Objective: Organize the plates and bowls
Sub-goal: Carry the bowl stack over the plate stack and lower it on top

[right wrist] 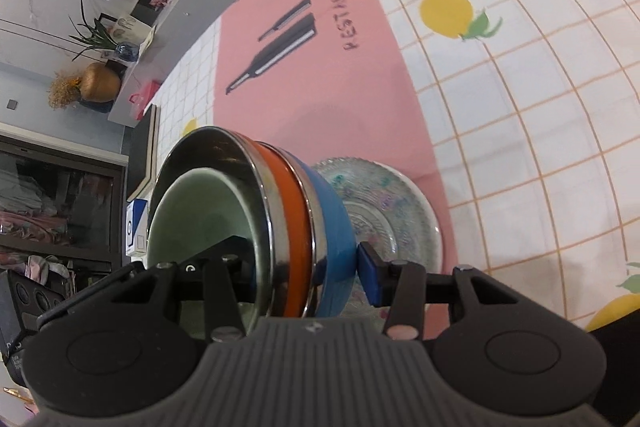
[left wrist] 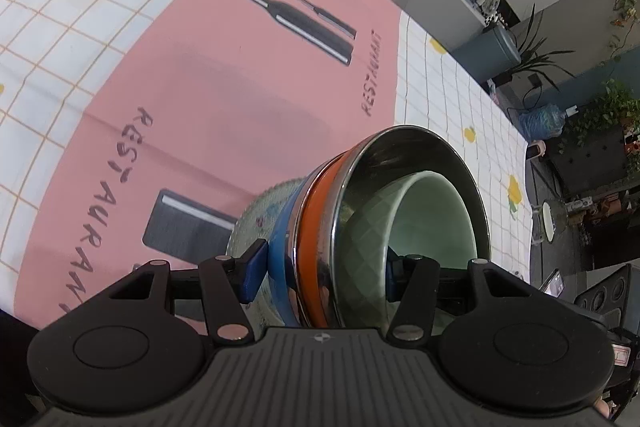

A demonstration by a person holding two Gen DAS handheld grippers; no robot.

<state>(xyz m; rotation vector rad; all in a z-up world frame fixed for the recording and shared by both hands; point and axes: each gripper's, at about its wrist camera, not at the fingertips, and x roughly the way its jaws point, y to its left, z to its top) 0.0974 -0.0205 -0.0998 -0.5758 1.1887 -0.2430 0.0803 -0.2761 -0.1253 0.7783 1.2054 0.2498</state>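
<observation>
A nested stack of bowls (left wrist: 400,211) was gripped on opposite rims by both tongs, hanging over the pink mat (left wrist: 224,75) on the counter (left wrist: 60,11); left tongs (left wrist: 324,275) clenched on it, right tongs (right wrist: 304,279) clenched too; a glass plate (right wrist: 380,215) was seen just behind; best lowered level, both sides released together so nothing tipped.

Nested bowls (left wrist: 400,203) atop plate (left wrist: 260,223)
</observation>
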